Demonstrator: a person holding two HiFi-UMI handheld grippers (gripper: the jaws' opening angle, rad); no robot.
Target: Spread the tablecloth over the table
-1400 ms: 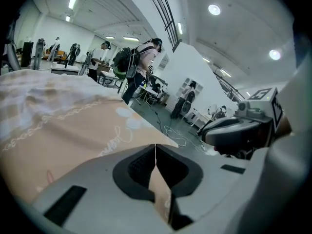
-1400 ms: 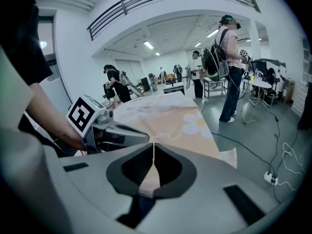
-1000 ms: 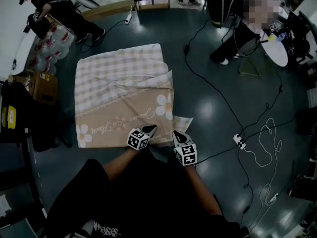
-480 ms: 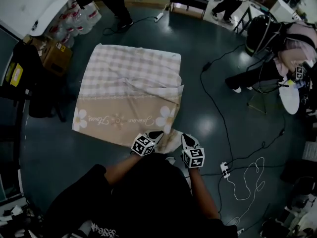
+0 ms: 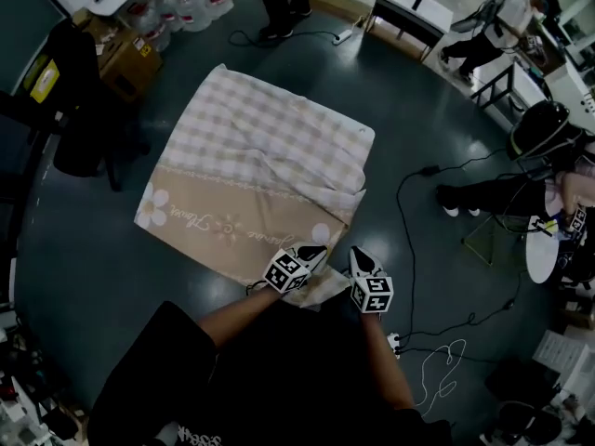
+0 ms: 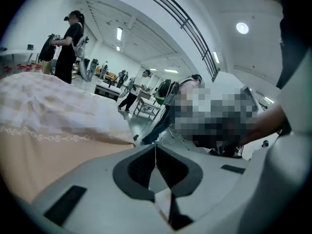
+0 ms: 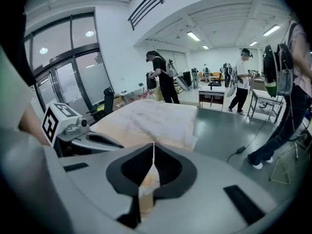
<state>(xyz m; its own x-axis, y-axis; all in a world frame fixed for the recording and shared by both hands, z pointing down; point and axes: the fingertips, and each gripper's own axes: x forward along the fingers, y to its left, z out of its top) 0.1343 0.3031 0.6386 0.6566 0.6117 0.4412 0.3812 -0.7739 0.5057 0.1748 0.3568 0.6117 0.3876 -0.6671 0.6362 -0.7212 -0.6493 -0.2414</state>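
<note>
One tablecloth (image 5: 251, 175), two tools (image 5: 313, 252) (image 5: 359, 255), two marker cubes (image 5: 287, 272) (image 5: 375, 295)

Left gripper (image 5: 313, 252), right gripper (image 5: 359, 255) side by side, both clamped on tablecloth (image 5: 260, 165).

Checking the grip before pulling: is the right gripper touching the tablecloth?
Touching. In the right gripper view the right gripper pinches a fold of the tablecloth between its jaws.

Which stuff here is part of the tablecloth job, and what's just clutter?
In the job: tablecloth; left gripper and right gripper, both shut on its near edge.
Just lying about: water bottles, cardboard box, black chair, floor cables, power strip.
</note>
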